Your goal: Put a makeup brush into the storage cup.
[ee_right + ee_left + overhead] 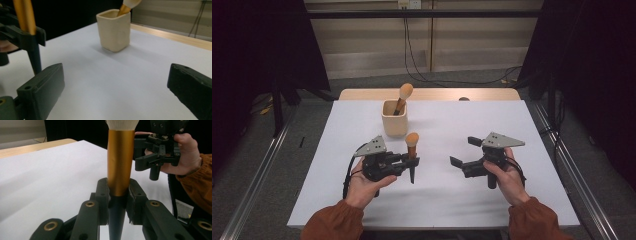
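Two makeup brushes [411, 145] [402, 96], one cream cup [394, 120], two claws [411, 161] [464, 151] and one white table [472, 195]

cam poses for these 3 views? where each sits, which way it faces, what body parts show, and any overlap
High view: above the person's side of the table, looking forward and down; both forearms, left gripper, right gripper.
Left gripper view: rides the left gripper, looking along its jaws, shut on the held brush; beyond it the person's right hand with the right gripper.
Right gripper view: rides the right gripper, jaws open, facing the cup.
Shared: held brush and left gripper show in both gripper views.
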Demonstrator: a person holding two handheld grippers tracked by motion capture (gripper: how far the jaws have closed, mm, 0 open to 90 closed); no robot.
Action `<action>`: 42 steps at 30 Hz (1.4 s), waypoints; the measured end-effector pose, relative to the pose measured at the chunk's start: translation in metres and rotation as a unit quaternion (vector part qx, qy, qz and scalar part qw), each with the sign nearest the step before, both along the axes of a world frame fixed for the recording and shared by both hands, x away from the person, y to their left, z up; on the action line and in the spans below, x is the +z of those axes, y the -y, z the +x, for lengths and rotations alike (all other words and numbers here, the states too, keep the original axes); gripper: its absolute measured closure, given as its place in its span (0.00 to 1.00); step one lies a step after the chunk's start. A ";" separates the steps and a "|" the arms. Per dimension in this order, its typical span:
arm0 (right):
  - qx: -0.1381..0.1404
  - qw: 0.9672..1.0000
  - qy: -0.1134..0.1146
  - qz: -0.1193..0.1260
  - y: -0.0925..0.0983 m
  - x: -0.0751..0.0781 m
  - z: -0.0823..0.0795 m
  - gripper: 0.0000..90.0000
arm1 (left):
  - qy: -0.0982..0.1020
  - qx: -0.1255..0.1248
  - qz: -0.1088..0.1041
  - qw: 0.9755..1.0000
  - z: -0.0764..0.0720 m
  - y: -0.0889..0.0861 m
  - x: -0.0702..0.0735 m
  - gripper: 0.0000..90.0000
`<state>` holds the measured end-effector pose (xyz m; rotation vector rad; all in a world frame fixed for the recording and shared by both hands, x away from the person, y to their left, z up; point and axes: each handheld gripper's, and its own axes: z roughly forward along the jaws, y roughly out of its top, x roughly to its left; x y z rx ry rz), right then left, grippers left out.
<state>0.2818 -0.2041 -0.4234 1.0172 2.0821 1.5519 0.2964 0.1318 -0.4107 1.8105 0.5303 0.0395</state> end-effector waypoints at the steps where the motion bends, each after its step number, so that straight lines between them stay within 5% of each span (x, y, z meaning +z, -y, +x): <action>1: -0.002 1.000 -0.005 0.001 0.002 -0.002 -0.001 0.00 | -0.001 -0.001 0.004 1.000 0.001 0.000 -0.001 0.83; 16: -0.055 0.998 0.023 0.012 0.029 -0.012 -0.026 0.00 | 0.015 0.027 0.008 1.000 0.007 -0.022 0.014 0.83; 21: -0.074 0.996 0.049 0.010 0.038 -0.017 -0.035 0.00 | 0.022 0.039 -0.001 0.999 0.012 -0.033 0.021 0.83; 31: -0.112 0.992 0.053 0.022 0.059 -0.023 -0.051 0.00 | 0.047 0.075 -0.010 0.996 0.022 -0.057 0.045 0.83; 42: -0.122 0.990 0.066 0.020 0.069 -0.026 -0.063 0.00 | 0.058 0.101 -0.008 0.993 0.037 -0.068 0.059 0.83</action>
